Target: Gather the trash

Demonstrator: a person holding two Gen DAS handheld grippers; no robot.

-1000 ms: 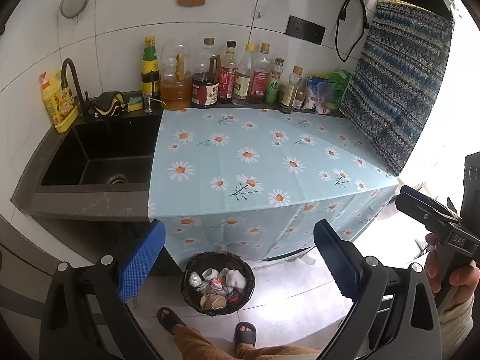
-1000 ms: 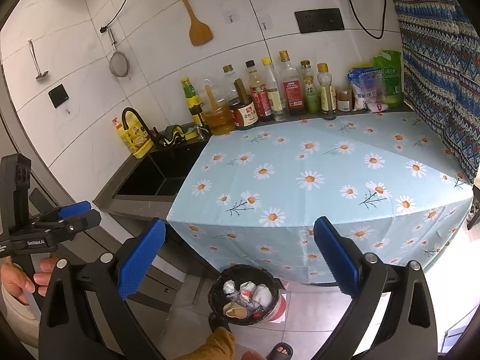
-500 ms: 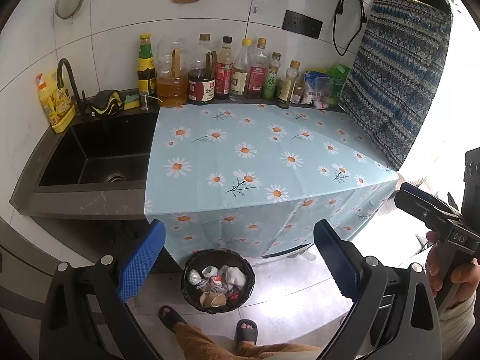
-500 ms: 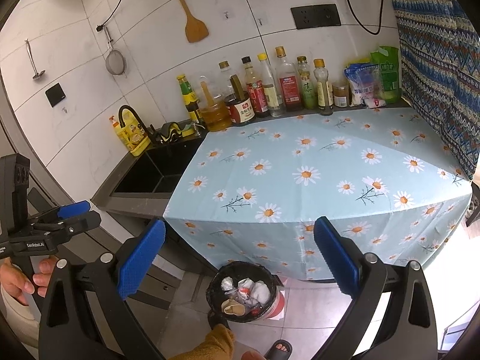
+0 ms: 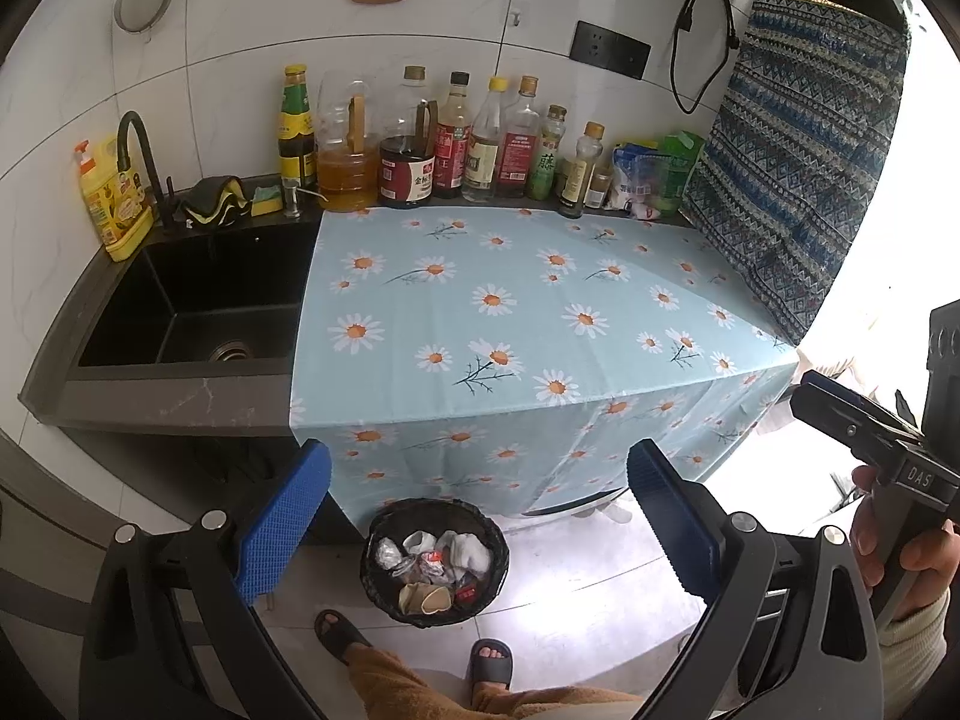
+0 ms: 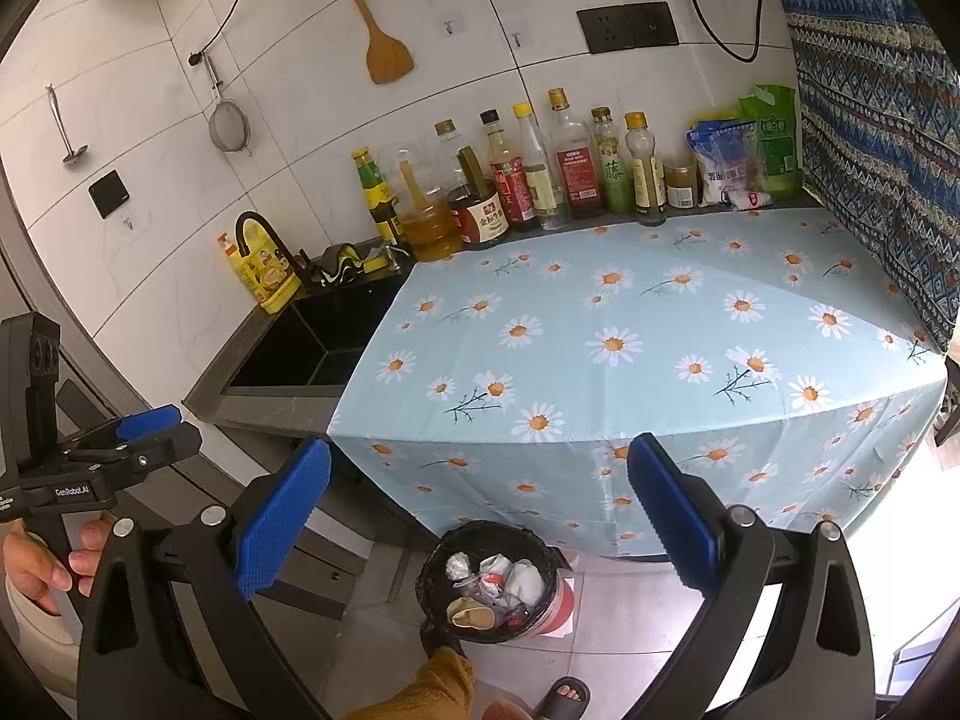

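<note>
Jaws of both grippers spread, holding nothing; the black bin [image 5: 434, 561] holds crumpled trash [image 5: 444, 555].

Bottle labels [image 5: 516, 156] too small.

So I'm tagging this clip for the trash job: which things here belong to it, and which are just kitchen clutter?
Part of the job:
- black bin on the floor, holding crumpled trash
- left gripper, open, holding nothing
- right gripper, open, holding nothing

Just lying about:
- row of sauce bottles along the wall
- daisy tablecloth
- sink
- yellow soap bottle
- wooden spatula
</note>
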